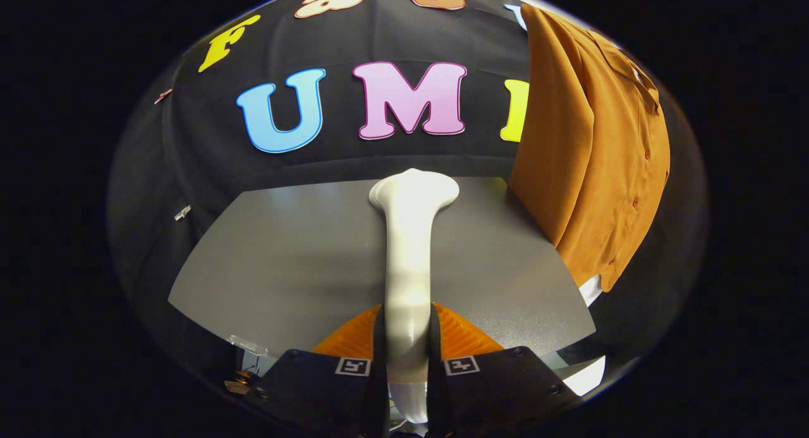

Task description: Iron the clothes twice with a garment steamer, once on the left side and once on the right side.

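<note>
Grey table [284, 261] against the booth wall, surface bare.

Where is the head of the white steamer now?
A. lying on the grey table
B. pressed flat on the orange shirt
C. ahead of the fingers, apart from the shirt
C: the hand-held gripper holds the white steamer by its handle, and its head points forward, beside the orange shirt with a gap.

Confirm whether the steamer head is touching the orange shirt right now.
No. The steamer, clamped between the gripper jaws, has its head clear of the orange shirt hanging beside it.
</note>
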